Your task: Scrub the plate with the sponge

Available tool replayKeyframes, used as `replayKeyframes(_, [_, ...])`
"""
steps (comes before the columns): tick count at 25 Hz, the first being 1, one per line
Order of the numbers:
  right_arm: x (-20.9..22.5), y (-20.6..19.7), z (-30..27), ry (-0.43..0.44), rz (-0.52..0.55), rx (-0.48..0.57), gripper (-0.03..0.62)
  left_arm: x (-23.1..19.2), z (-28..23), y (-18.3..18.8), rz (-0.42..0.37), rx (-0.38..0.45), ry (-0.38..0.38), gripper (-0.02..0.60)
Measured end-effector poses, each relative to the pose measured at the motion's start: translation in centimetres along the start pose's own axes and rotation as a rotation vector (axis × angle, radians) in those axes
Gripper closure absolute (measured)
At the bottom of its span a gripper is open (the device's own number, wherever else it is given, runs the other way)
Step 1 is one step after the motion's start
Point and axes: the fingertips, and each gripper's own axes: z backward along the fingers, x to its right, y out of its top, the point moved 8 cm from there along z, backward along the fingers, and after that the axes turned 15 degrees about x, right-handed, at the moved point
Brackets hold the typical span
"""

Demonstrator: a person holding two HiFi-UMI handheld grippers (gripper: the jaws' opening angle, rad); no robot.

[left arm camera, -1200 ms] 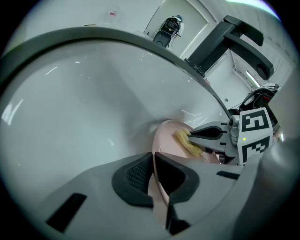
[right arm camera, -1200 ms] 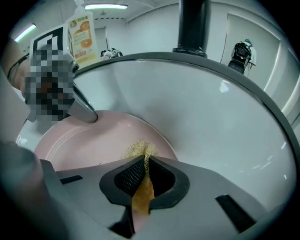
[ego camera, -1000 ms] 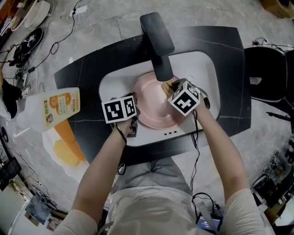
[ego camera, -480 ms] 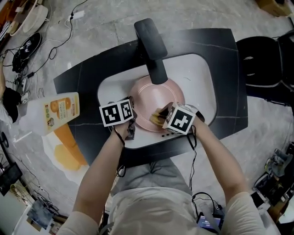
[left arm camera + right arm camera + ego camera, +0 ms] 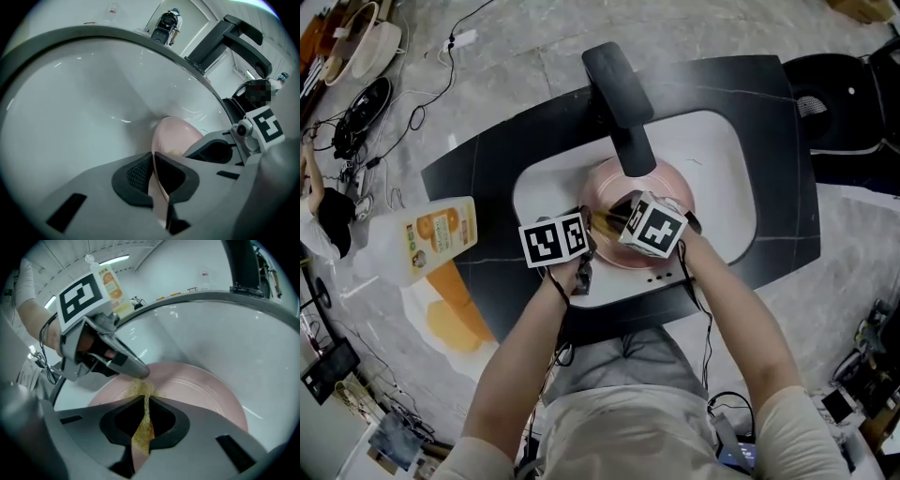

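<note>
Both grippers are loaded: the left gripper clamps the 8 o'clock rim of the plate, probably stiff, slick and breakable, lying in the sink, while the right gripper pinches the sponge, apparently soft and light, against that rim.

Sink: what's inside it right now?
The pink plate, its rim pinched by the left hand-held gripper; the right hand-held gripper holds a yellow sponge against it. The faucet hides part of the plate.

Left gripper clamps the plate rim, right gripper pinches the sponge, both angled steeply down.
</note>
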Motion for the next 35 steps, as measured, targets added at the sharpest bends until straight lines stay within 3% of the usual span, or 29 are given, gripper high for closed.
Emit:
replayKeyframes(4, [3.1,0.6,0.2,-0.109,0.063,-0.012,0.537,0.1,0.1,0.0,-0.004,-0.004,-0.008,0.554])
replayKeyframes(10, [7.1,-1.0,2.2,-0.370,0.111,-0.093,0.537,0.1,0.0,-0.2,-0.013,-0.017,-0.009,0.554])
replayKeyframes(14, [6.8,-2.6,3.9,-0.438,0.155,-0.194,0.539,0.1,0.0,0.1,-0.031,0.000,0.013,0.554])
replayKeyframes(19, [5.4,-4.4,6.2,-0.384,0.172,-0.349,0.539,0.6,0.1,1.2,-0.094,0.017,0.031,0.554])
replayKeyframes(23, [3.3,-5.1,7.3,-0.308,0.122,-0.380,0.539,0.8,0.0,1.5,-0.133,-0.036,0.013,0.552])
replayKeyframes(27, [1.6,-4.6,8.5,-0.297,0.026,-0.297,0.539,1.4,0.4,2.2,-0.245,-0.041,0.010,0.540])
replayKeyframes(30, [0.3,-3.7,9.4,-0.298,-0.033,-0.215,0.539,1.7,1.3,2.7,-0.282,-0.044,-0.004,0.508])
replayKeyframes(35, [-1.4,-2.4,11.7,-0.338,-0.080,-0.128,0.540,3.2,3.1,3.2,-0.333,-0.015,-0.056,0.508])
